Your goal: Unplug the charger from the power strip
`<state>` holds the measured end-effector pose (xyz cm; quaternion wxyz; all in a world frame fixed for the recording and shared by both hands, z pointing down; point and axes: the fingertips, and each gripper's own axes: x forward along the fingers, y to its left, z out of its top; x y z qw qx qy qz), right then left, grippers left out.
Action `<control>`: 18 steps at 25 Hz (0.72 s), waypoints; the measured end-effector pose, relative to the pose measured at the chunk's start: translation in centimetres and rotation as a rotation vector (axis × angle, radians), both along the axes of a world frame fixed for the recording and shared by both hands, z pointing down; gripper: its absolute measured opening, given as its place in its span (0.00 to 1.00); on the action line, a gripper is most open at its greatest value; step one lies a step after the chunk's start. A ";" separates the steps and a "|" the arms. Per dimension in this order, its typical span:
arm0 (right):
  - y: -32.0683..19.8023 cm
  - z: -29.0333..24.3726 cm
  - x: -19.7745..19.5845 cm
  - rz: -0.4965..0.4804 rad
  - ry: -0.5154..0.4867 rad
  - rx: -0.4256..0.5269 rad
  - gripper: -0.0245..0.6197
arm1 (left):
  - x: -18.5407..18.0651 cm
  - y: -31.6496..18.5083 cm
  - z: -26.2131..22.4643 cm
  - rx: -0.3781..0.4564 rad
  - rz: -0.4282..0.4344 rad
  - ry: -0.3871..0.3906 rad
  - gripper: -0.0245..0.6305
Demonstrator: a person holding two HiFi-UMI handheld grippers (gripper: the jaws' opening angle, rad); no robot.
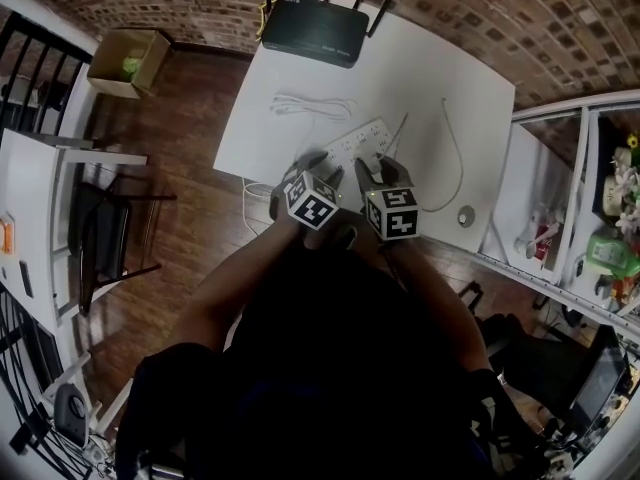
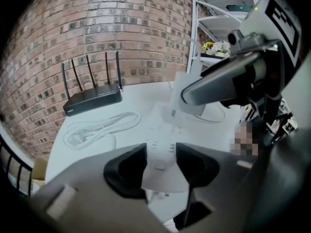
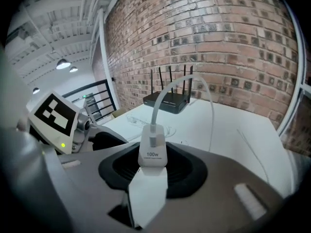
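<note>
A white power strip (image 1: 358,141) lies on the white table (image 1: 440,88). My left gripper (image 2: 158,166) is shut on the strip's near end (image 2: 163,144), one pad against each long side. The right gripper (image 3: 152,171) is shut on the white charger (image 3: 152,154), marked 100W. From the charger's top its white cable (image 3: 160,101) arcs up and over to the table. In the left gripper view the charger (image 2: 187,93) hangs in the right gripper's fingers (image 2: 218,81) over the strip's far part. Its prongs are hidden. In the head view both grippers (image 1: 322,168) (image 1: 383,171) sit side by side at the table's near edge.
A black router (image 1: 315,30) with antennas stands at the table's far edge. In front of it lies a loose coiled white cable (image 1: 312,104). A small round puck (image 1: 466,215) ends the charger's cable at the right. White shelving (image 1: 570,198) stands to the right and a cardboard box (image 1: 128,60) on the floor to the left.
</note>
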<state>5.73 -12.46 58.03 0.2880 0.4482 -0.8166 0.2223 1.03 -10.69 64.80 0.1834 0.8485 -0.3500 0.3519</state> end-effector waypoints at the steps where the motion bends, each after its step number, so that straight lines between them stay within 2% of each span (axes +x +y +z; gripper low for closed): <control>1: 0.1 -0.2 0.2 0.014 -0.030 -0.008 0.25 | 0.0 -0.1 -0.3 0.006 -0.007 0.013 0.33; 5: 0.4 -1.2 1.4 0.088 -0.130 -0.025 0.26 | 0.0 -0.8 -3.2 0.055 -0.047 0.091 0.32; 9: 0.8 -1.9 2.9 0.161 -0.220 -0.048 0.26 | -0.3 -0.7 -6.7 0.064 -0.085 0.175 0.31; 15: 0.7 -2.5 6.1 0.271 -0.316 -0.069 0.26 | 0.0 0.7 -11.3 0.021 -0.118 0.323 0.29; 18: 1.0 -3.2 7.7 0.341 -0.401 -0.088 0.26 | 0.1 1.2 -12.6 -0.021 -0.149 0.379 0.28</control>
